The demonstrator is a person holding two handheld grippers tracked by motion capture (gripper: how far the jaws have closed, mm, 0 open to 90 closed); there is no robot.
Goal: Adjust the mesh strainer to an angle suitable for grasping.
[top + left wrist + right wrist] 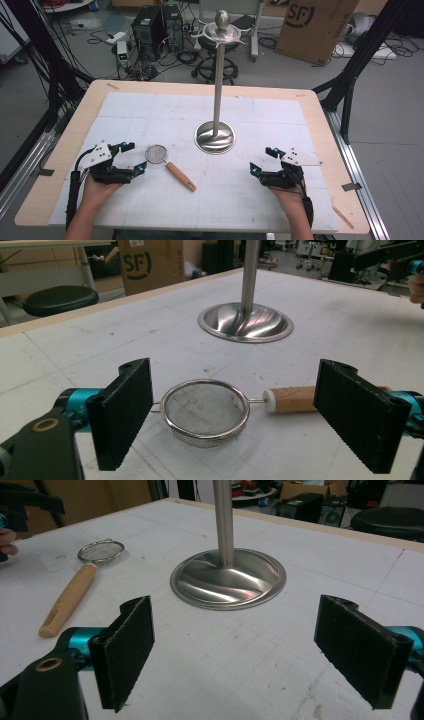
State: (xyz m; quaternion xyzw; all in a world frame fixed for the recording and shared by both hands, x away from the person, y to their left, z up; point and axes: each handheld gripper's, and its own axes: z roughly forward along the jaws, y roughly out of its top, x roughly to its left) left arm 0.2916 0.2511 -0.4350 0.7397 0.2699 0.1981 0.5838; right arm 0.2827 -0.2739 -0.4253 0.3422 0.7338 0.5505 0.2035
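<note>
The left gripper (134, 158) stands wide open, its black padded jaws on either side of a small strainer (157, 153) without touching it. The strainer lies on the white table (150, 115), a round steel mesh bowl, nothing in it, with a pale wooden handle (181, 176) pointing away toward the right. The right gripper (262, 160) is open too, holding nothing. Between them, farther back, a polished steel stand (216, 135) rises from a round, dished base.
</note>
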